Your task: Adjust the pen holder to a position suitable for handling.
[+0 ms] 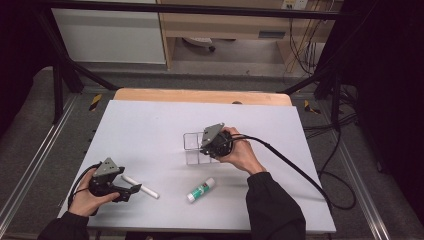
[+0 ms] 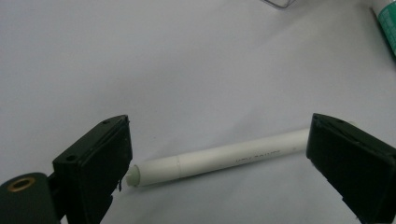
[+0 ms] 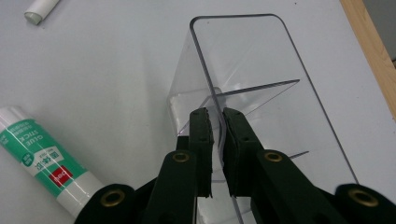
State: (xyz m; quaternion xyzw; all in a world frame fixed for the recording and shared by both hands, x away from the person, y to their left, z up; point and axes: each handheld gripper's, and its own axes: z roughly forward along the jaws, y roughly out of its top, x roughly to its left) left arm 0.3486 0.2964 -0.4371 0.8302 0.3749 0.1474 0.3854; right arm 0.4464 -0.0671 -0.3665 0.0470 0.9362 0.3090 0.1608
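A clear plastic container [image 1: 194,142] with an inner divider stands mid-table. My right gripper [image 1: 206,150] reaches into it from the right. In the right gripper view the jaws [image 3: 216,116] straddle one thin clear wall of the container [image 3: 261,70], with a narrow gap showing between the pads. A white pen [image 1: 141,186] lies flat at the front left. My left gripper [image 1: 131,191] rests low on the table, wide open, and the pen [image 2: 224,156] lies across the space between its jaws [image 2: 219,123], untouched.
A white and green glue stick [image 1: 201,190] lies on the table in front of the container, also seen as the glue stick [image 3: 42,158] and the glue stick's end [image 2: 387,23]. A wooden table edge [image 1: 200,95] runs along the far side. Cables trail off to the right.
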